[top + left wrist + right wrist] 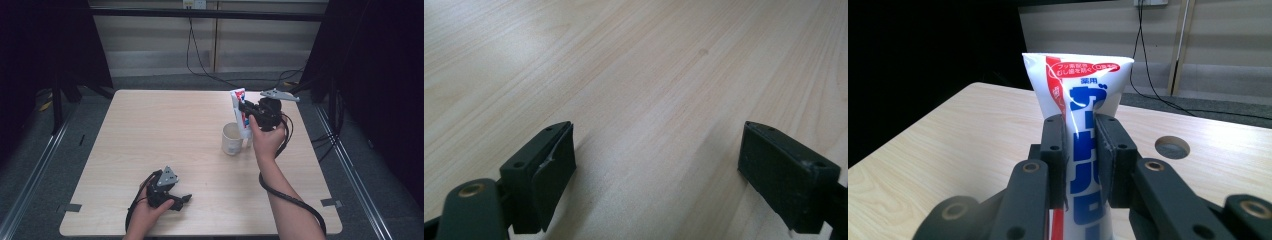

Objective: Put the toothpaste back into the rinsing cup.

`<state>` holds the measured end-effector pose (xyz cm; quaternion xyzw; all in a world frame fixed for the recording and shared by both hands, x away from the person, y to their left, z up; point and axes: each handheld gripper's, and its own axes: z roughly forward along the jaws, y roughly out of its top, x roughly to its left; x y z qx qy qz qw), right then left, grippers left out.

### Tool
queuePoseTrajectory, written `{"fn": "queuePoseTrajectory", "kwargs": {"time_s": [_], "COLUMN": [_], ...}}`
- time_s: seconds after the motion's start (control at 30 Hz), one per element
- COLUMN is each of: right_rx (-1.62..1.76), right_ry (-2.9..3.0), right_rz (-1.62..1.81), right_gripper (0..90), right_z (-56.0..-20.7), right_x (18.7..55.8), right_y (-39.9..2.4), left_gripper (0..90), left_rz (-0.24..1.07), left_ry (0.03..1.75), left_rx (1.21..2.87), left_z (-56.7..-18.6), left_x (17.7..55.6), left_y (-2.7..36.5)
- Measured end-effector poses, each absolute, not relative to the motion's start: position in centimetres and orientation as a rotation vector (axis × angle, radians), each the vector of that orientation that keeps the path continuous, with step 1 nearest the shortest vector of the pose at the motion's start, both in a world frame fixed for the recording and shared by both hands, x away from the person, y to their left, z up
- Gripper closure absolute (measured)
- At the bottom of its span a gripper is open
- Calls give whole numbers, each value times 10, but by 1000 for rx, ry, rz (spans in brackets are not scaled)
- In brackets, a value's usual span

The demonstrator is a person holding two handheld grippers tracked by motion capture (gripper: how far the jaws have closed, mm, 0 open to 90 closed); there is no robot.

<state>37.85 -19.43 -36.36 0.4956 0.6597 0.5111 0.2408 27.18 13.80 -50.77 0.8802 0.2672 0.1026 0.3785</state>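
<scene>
The pale wooden table (165, 135) takes up most of the scene, and the action sits at its far right. There the right gripper (1080, 150) has its jaws pinched flat on a white toothpaste tube (1080, 95) with blue and red print. The tube stands upright, its long axis running straight up through the jaws, crimped end on top. Just below the jaws and a little to their left, from above, a small white cup (232, 138) stands open-mouthed; the tube's lower end looks close beside its rim, so the next move likely turns on that short drop. The left gripper (656, 165) rests well away, jaws spread wide over bare wood.
</scene>
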Motion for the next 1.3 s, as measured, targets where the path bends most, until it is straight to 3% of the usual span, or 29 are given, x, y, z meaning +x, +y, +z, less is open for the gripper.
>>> {"fn": "queuePoseTrajectory", "kwargs": {"time_s": [1.3], "right_rx": [1331], "right_ry": [1819], "right_rz": [1393], "right_gripper": [749], "right_z": [-391], "right_x": [402], "right_y": [-168], "left_gripper": [149], "left_rz": [267], "left_ry": [682], "left_rx": [2249], "left_z": [-508], "left_x": [272], "left_y": [138]}}
